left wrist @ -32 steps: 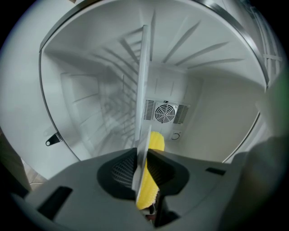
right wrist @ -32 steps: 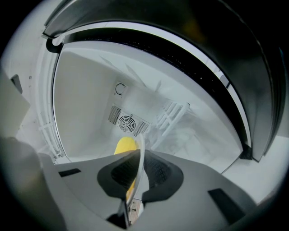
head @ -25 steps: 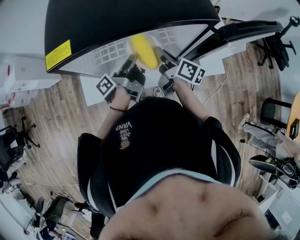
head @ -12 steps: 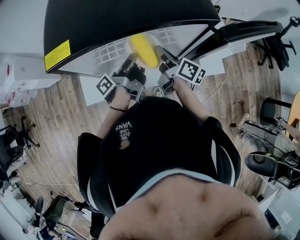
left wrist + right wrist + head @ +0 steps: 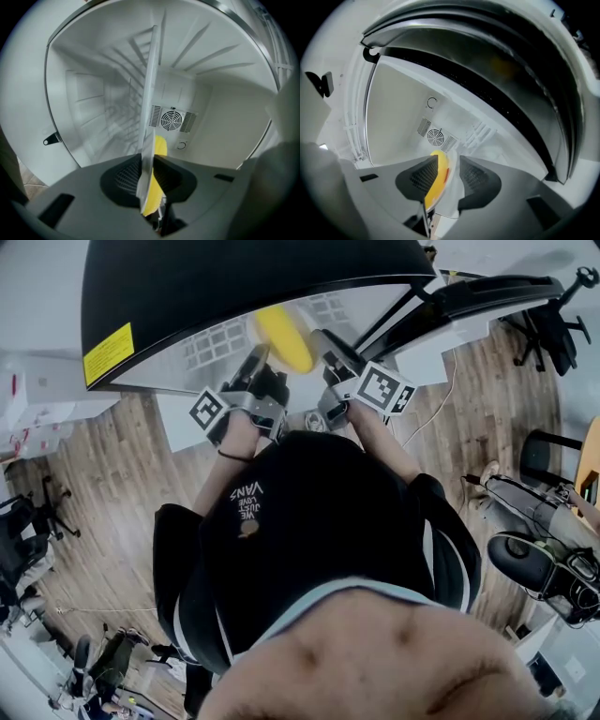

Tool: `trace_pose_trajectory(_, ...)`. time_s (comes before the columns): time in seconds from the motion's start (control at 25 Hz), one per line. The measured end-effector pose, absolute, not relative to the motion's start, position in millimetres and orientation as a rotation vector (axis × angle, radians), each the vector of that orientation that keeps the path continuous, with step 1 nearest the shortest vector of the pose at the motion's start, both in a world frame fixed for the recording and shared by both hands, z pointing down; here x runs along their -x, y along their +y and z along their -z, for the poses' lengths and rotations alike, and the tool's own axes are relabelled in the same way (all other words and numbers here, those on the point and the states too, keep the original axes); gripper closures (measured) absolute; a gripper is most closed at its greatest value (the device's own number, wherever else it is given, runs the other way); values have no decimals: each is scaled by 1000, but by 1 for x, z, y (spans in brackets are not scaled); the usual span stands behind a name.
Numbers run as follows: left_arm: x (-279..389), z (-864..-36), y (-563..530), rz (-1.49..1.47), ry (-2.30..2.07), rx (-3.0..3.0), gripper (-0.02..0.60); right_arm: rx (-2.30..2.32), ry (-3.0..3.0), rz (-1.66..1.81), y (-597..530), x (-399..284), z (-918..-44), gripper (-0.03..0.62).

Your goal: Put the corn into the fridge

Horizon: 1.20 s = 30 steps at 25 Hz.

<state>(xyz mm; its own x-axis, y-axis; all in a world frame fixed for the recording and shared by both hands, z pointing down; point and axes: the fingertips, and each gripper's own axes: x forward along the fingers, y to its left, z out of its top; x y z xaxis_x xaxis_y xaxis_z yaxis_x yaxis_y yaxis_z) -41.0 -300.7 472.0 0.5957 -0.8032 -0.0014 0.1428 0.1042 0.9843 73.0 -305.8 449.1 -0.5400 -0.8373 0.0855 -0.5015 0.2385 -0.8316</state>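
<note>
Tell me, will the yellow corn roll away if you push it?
Probably, sideways: the corn looks rounded and long. It seems stiff, keeping its shape beside the thin white panel. Its smooth skin may slide.

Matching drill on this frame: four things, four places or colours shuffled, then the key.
1. corn
2. warning label
3. fan grille
4. office chair

a. on the wooden floor
b. stuck on the black top of the fridge
c. plain yellow, at the fridge opening
d. set in the white back wall

Pairs: 1-c, 2-b, 3-d, 4-a
</note>
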Motion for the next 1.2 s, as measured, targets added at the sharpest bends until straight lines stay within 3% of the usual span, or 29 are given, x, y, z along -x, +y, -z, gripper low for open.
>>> trace_pose_trajectory(0.68,41,-472,-301,782,-648,-1279,525,1384,2550,553,-274,-67,-404,328)
trace_pose_trajectory(1.2,41,-472,-300,789,-650,-1279,525,1526,2777,333,-253,-53,-424,247)
